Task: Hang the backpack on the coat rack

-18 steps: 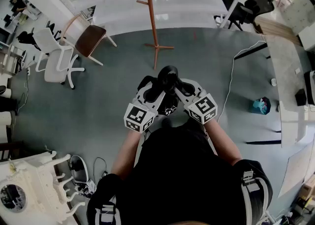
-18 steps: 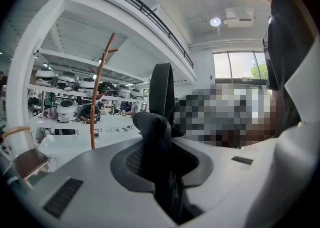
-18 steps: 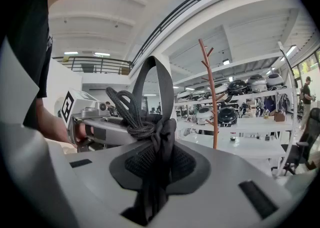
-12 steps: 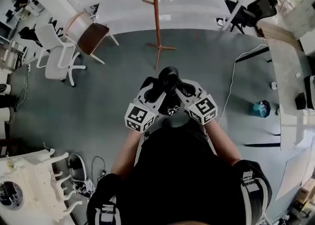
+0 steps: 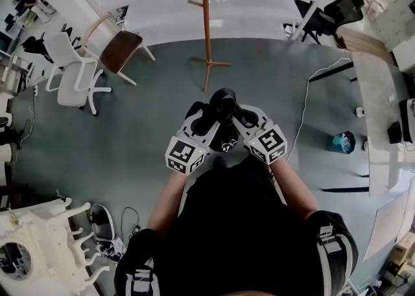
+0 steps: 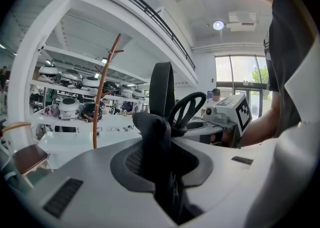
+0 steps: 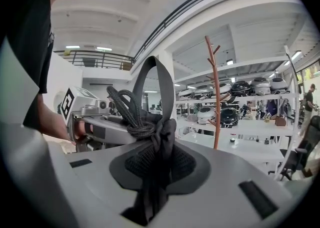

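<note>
The backpack (image 5: pixel 224 138) is being held near the body by its top straps, pinched in the narrowed jaws of left gripper (image 5: pixel 205 117) and right gripper (image 5: pixel 241 116), the upright coat rack (image 5: pixel 205 22) standing well apart, dead ahead.

The black backpack (image 5: pixel 224 110) is held up in the air in the middle, gripped at its bunched top fabric. Its flat strap loop (image 7: pixel 166 97) stands upright beside a thick braided cord handle (image 7: pixel 127 107). The coat rack (image 5: pixel 205 22), a thin brown wooden pole with short pegs and spread feet, stands upright farther away, well apart from it.
</note>
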